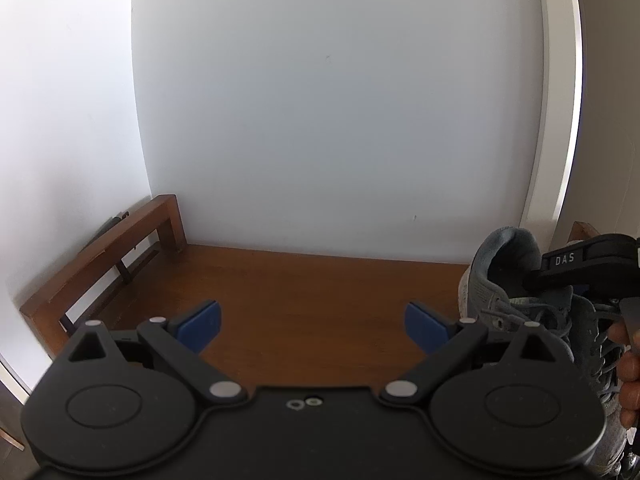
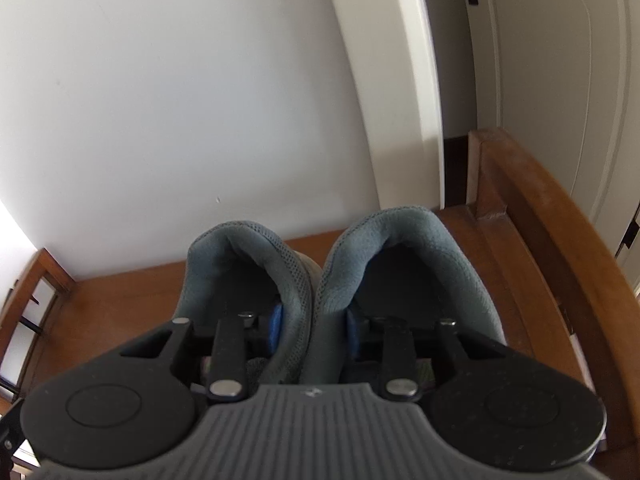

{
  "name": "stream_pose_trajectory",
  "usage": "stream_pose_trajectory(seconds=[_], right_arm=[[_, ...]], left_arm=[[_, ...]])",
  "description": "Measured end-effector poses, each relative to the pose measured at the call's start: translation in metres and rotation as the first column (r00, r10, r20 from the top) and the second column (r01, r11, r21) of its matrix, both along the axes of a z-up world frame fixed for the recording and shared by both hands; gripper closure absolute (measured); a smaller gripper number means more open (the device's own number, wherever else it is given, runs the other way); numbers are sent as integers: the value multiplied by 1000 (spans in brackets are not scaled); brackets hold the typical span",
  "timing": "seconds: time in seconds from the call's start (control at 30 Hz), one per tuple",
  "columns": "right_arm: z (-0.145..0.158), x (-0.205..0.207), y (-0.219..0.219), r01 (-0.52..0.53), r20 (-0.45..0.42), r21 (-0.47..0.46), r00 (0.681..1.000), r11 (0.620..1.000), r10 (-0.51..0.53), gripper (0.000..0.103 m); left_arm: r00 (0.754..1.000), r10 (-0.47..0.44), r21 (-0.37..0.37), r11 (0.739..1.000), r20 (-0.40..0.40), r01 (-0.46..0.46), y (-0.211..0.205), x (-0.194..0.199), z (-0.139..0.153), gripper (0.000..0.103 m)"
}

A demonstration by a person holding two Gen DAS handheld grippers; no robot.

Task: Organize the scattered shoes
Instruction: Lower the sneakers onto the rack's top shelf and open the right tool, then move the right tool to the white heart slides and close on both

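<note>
Brown wooden worktop [image 1: 312,280] against a white wall [image 1: 320,100] carries two grey sneakers [image 2: 404,264] side by side at its right end, whose touching inner collars the right hand-held gripper [image 2: 312,330] pinches together, while the left hand-held gripper [image 1: 312,326] hovers spread apart, holding nothing.

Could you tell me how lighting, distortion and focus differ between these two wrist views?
Left wrist view: fisheye bends the door frame into an arc, the left wall is washed out, and the open left gripper is crisp. Right wrist view: similar bending of the frame, softer focus on the bench rail, and deep shadow inside the grey shoes pinched by the right gripper.
</note>
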State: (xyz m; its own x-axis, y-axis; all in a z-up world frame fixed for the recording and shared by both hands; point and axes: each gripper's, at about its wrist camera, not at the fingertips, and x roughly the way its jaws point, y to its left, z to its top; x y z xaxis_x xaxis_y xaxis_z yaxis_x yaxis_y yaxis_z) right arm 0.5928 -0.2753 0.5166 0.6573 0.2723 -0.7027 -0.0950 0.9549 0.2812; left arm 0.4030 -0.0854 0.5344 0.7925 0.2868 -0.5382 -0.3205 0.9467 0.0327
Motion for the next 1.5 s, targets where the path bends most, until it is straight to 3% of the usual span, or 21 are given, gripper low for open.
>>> stream_pose_trajectory(seconds=[0.2, 0.33, 0.43, 0.5, 0.63, 0.83, 0.93, 1.07, 1.2, 1.33, 1.43, 1.5], right_arm=[[-12, 21, 5, 6, -82, -41, 997, 999, -10, 63], [-8, 22, 10, -20, -97, -71, 995, 997, 13, 43], [2, 15, 6, -17, -68, -69, 998, 997, 13, 37], [18, 2, -3, -2, -26, -46, 1000, 999, 1, 30], [44, -33, -22, -6, 42, -16, 999, 1000, 6, 30], [88, -125, -42, -68, 131, 9, 989, 998, 66, 27], [67, -182, -39, -132, 120, 1, 984, 991, 131, 25], [17, -216, -18, -219, 34, -22, 975, 975, 220, 24], [-19, -245, -2, -250, -58, 33, 966, 968, 252, 24], [-36, -279, 16, -287, -67, 13, 955, 958, 287, 24], [-46, -310, 32, -314, -68, -18, 948, 949, 312, 25], [-68, -328, 48, -306, -95, -46, 949, 951, 301, 26]], left_arm=[[1000, 14, -11, 1000, -24, -14, 0, -3, -10, 4], [999, 15, -19, 1000, -32, -16, -1, -5, -9, 4], [999, 12, -14, 1000, -31, -12, -3, -7, -6, 4], [999, 13, -14, 1000, -31, -14, -1, -8, -4, 4], [999, 25, -34, 999, -25, -26, 7, -12, 1, 4], [998, 36, -8, 999, -57, -37, 6, -38, -1, 4], [994, 56, 17, 998, -98, -55, 8, -56, -14, 4], [983, 101, 8, 995, -153, -101, 23, -81, -37, 4], [978, 106, 11, 994, -182, -106, 32, -108, -54, 4], [979, 84, 2, 996, -184, -85, 43, -135, -72, 4], [979, 34, -16, 999, -199, -38, 54, -160, -100, 4], [976, -7, -30, 1000, -220, 1, 65, -181, -124, 4]])
